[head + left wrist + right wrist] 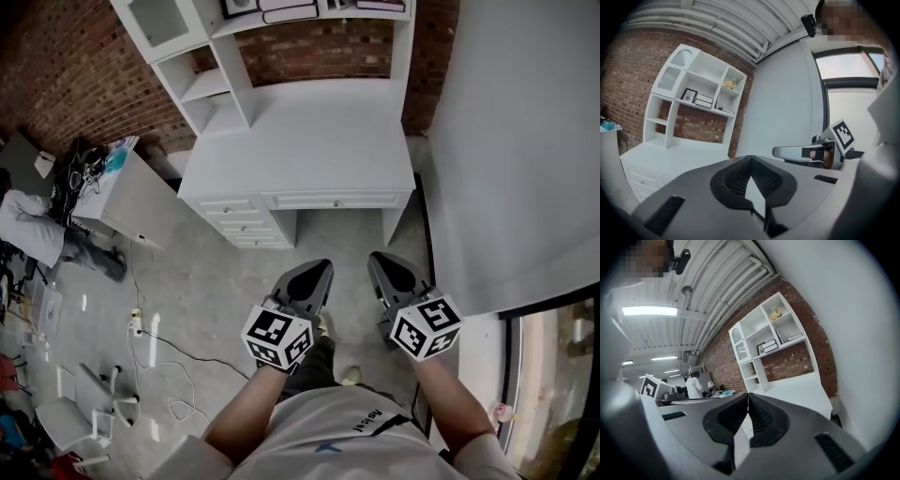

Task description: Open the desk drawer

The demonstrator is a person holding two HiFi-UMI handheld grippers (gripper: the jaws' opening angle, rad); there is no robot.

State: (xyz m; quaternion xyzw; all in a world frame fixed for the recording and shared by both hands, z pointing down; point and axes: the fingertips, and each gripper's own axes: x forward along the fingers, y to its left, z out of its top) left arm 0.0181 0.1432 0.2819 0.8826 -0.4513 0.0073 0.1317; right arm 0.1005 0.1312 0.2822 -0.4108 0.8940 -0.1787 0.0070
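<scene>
The left gripper [317, 274] and right gripper [386, 267] are both pinched shut on nothing, well short of the white desk [309, 131]. Its centre drawer [300, 200] sits closed just under the desk's top. A clean approach probably means parting one gripper's jaws early and squaring them on the small knob [336, 202]. No writing is legible.

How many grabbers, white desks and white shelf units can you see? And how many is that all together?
grippers: 2 (left gripper, right gripper)
white desk: 1
shelf unit: 1
total: 4
</scene>
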